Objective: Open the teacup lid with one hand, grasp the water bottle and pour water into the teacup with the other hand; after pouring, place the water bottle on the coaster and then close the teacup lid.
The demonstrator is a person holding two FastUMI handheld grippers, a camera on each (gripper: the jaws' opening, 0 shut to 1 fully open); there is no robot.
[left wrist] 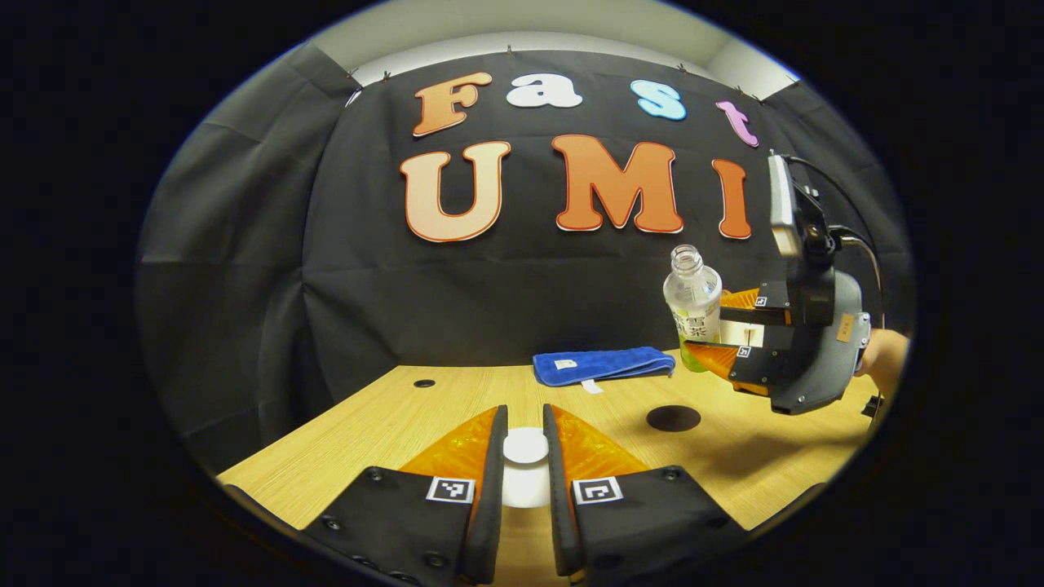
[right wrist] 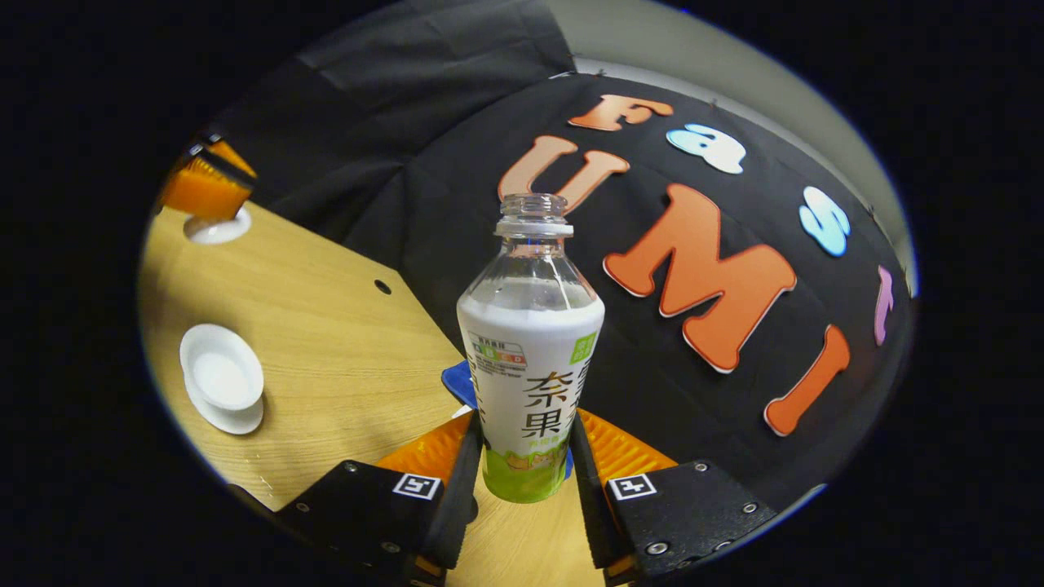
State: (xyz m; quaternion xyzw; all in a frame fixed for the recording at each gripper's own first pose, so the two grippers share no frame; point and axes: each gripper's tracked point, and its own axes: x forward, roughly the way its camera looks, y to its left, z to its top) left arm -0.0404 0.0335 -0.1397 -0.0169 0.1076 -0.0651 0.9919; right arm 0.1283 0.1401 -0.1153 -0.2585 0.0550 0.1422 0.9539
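My left gripper (left wrist: 525,416) is shut on the white teacup lid (left wrist: 526,456), low over the wooden table (left wrist: 367,440). In the right gripper view the left gripper (right wrist: 204,191) holds the lid (right wrist: 218,228) at the far left. The open white teacup (right wrist: 222,379) stands on its saucer apart from the lid. My right gripper (right wrist: 526,424) is shut on the lower part of an uncapped water bottle (right wrist: 530,367) and holds it in the air. From the left gripper view the bottle (left wrist: 692,306) sits nearly upright in the right gripper (left wrist: 703,322), above a round black coaster (left wrist: 674,418).
A folded blue cloth (left wrist: 603,364) lies at the back of the table, near the booth wall; a part of the blue cloth (right wrist: 458,383) shows behind the bottle. A small dark hole (left wrist: 424,382) marks the tabletop at back left. A hand (left wrist: 885,359) holds the right gripper.
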